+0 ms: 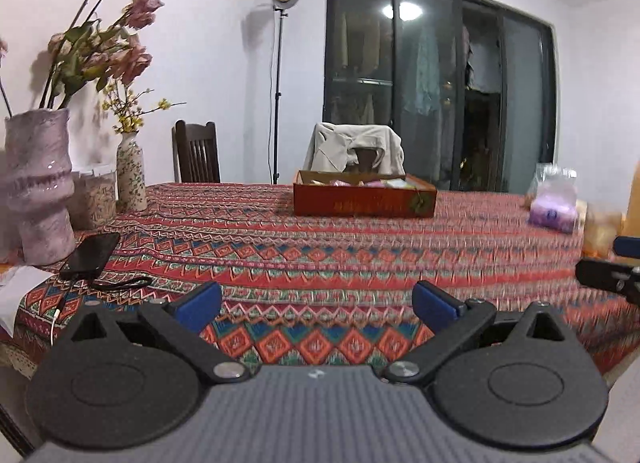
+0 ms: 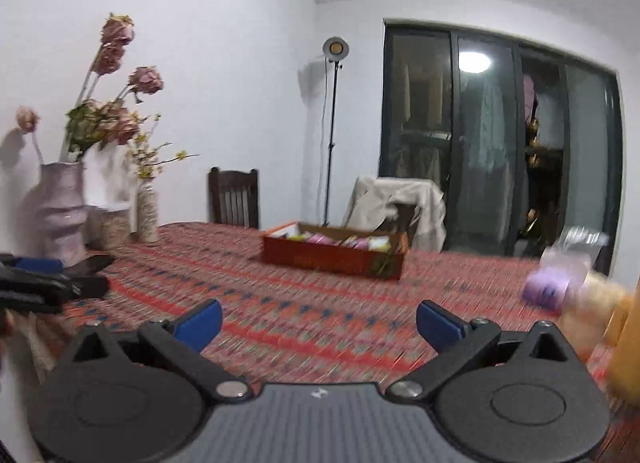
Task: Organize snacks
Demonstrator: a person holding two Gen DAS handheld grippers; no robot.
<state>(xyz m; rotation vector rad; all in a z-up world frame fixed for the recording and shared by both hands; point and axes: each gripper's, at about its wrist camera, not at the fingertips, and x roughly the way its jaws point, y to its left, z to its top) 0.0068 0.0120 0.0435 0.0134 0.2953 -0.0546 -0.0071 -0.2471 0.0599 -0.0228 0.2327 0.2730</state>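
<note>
A shallow red-brown cardboard box [image 1: 364, 201] with several pink and yellow snack packets inside stands at the far side of the table; it also shows in the right wrist view [image 2: 334, 259]. A clear bag of purple snacks [image 1: 554, 209] lies at the right, seen blurred in the right wrist view [image 2: 550, 287], with a yellowish packet [image 2: 592, 303] beside it. My left gripper [image 1: 318, 305] is open and empty above the tablecloth. My right gripper [image 2: 320, 323] is open and empty too, well short of the box.
A patterned red tablecloth [image 1: 320, 255] covers the table. At the left stand a large pink vase [image 1: 38, 191] with flowers, a small floral vase [image 1: 131, 173] and a jar [image 1: 94, 193]. A black phone [image 1: 92, 253] with a cable lies near the left edge. Two chairs stand behind the table.
</note>
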